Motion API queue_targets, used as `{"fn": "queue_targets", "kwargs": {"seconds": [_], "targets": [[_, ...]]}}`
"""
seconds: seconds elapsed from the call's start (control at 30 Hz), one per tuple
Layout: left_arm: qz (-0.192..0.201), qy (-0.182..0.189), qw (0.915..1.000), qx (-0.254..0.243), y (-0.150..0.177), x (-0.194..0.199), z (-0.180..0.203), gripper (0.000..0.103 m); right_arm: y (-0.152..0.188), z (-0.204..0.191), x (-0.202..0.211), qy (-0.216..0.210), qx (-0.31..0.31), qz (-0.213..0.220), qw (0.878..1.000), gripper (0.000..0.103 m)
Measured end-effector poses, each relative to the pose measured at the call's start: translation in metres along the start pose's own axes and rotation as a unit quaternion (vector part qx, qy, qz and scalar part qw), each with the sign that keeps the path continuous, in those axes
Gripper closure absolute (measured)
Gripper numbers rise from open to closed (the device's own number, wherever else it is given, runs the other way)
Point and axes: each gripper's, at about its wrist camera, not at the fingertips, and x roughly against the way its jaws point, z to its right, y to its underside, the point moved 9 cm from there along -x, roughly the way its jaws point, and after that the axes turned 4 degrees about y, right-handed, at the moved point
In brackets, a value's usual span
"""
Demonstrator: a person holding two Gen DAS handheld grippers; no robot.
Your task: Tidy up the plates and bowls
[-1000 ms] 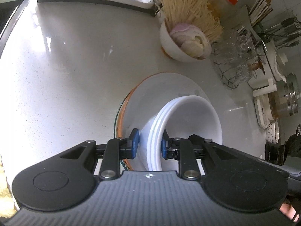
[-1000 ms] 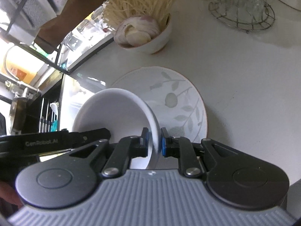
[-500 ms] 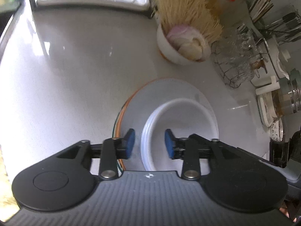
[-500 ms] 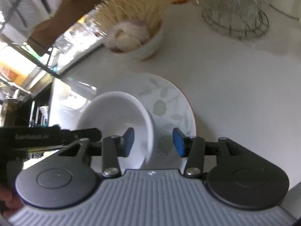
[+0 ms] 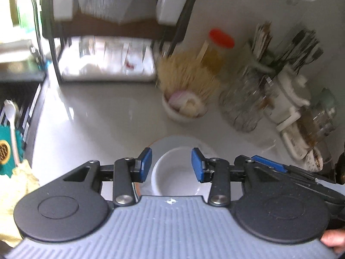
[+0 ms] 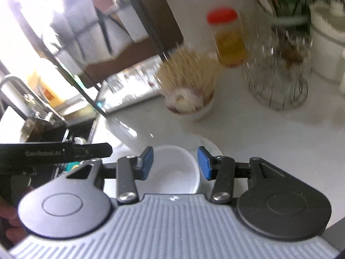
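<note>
The left gripper [image 5: 171, 165] is opening, its blue pads spread and touching nothing. The right gripper [image 6: 175, 163] also stands spread and empty. At the lower centre of both views one white bowl [image 5: 175, 176] sits on one plate [image 5: 183, 141] on the white counter [image 5: 97, 118], below both grippers.

Bright daylight blew out the upper left of both views. Background smeared with motion blur; edges bent by fisheye.
</note>
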Motion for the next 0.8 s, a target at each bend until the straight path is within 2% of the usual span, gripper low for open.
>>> {"fn": "queue_targets", "kwargs": {"seconds": [0.17, 0.3, 0.53, 0.8], "targets": [[0.056, -0.006, 0.9983, -0.018, -0.003, 0.05, 0.03, 0.057, -0.014, -0.008, 0.048, -0.021, 0.019, 0.049, 0.998, 0.055], [0.092, -0.015, 0.9952, -0.03, 0.012, 0.093, 0.051, 0.057, -0.019, -0.01, 0.091, -0.038, 0.041, 0.081, 0.995, 0.055], [0.124, -0.008, 0.9919, -0.025, 0.052, 0.141, 0.091, 0.057, -0.009, -0.006, 0.16, -0.054, 0.072, 0.127, 0.988, 0.055], [0.155, -0.012, 0.9876, -0.02, 0.097, 0.182, 0.123, 0.056, 0.022, 0.007, 0.204, -0.06, 0.074, 0.138, 0.986, 0.055]]}}
